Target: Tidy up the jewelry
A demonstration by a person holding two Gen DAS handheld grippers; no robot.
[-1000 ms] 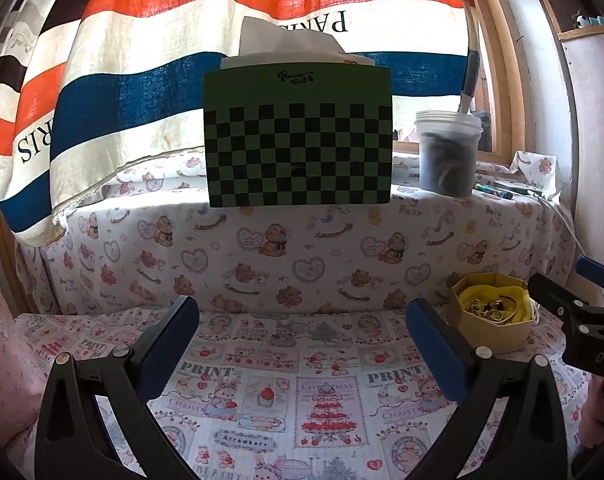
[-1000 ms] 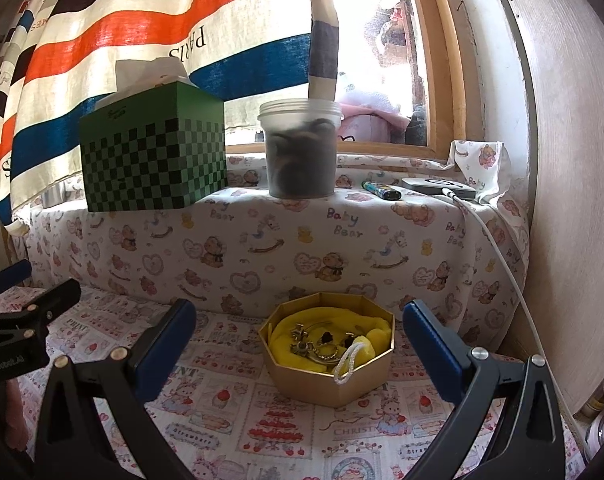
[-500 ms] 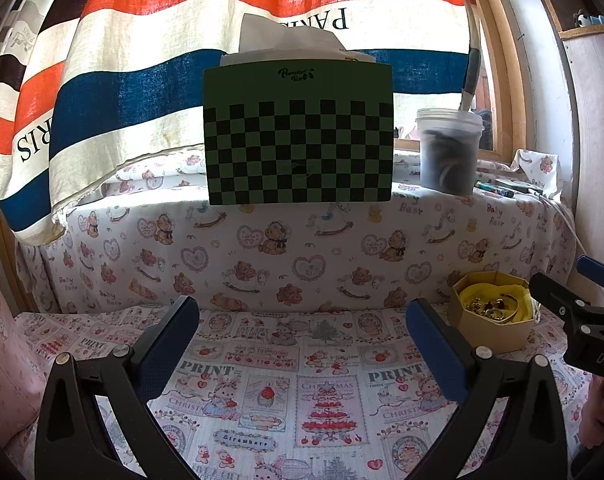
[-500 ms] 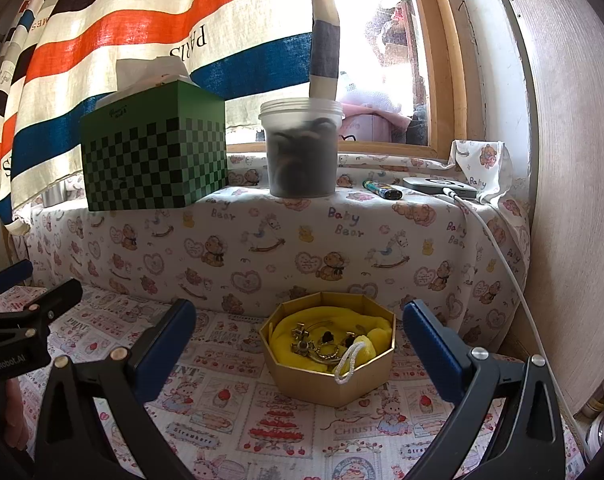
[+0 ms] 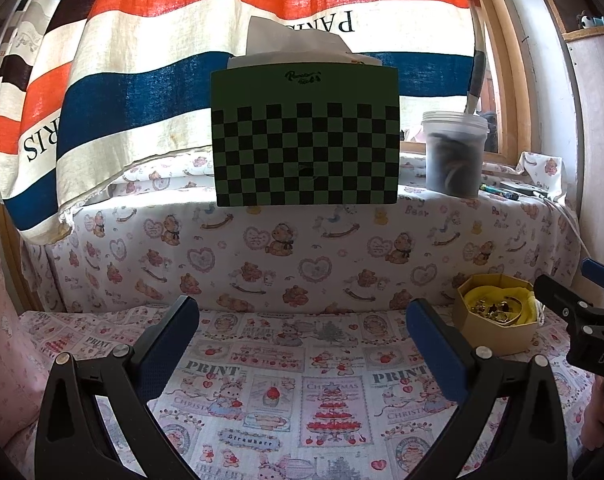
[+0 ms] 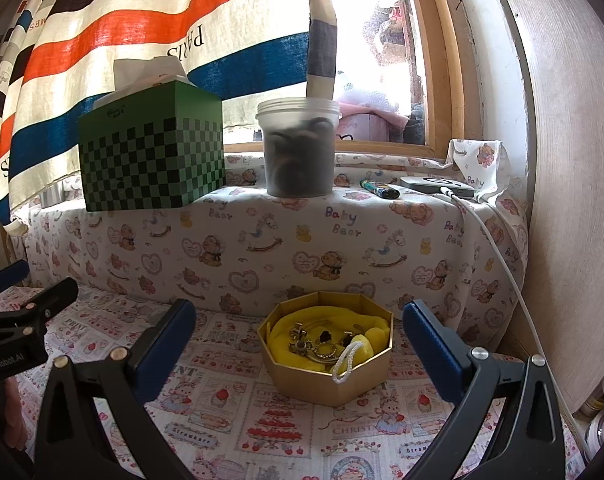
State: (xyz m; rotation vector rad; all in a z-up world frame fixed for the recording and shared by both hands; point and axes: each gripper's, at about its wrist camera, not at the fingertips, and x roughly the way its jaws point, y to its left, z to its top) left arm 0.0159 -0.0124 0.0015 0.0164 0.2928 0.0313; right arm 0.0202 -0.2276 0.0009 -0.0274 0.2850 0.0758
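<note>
An octagonal gold cardboard box (image 6: 329,382) sits on the printed cloth, lined with yellow fabric (image 6: 375,336). Several metal jewelry pieces (image 6: 315,346) and a white cord loop (image 6: 347,356) lie inside it. My right gripper (image 6: 298,330) is open just in front of the box, with nothing between its blue pads. In the left wrist view the same box (image 5: 495,328) is at the far right, with the right gripper's tip (image 5: 573,312) beside it. My left gripper (image 5: 302,334) stands open over the cloth, well left of the box.
A raised ledge covered in bear-print cloth (image 6: 302,248) runs behind the box. On it stand a green checkered tissue box (image 5: 305,136), a translucent lidded tub (image 6: 298,148), a lighter (image 6: 379,189) and a grey device with a white cable (image 6: 437,186). A wooden panel (image 6: 573,200) closes the right side.
Both views have hardly shifted; in the left wrist view the tub and gold box have drifted slightly. Both grippers have stayed open and empty.
</note>
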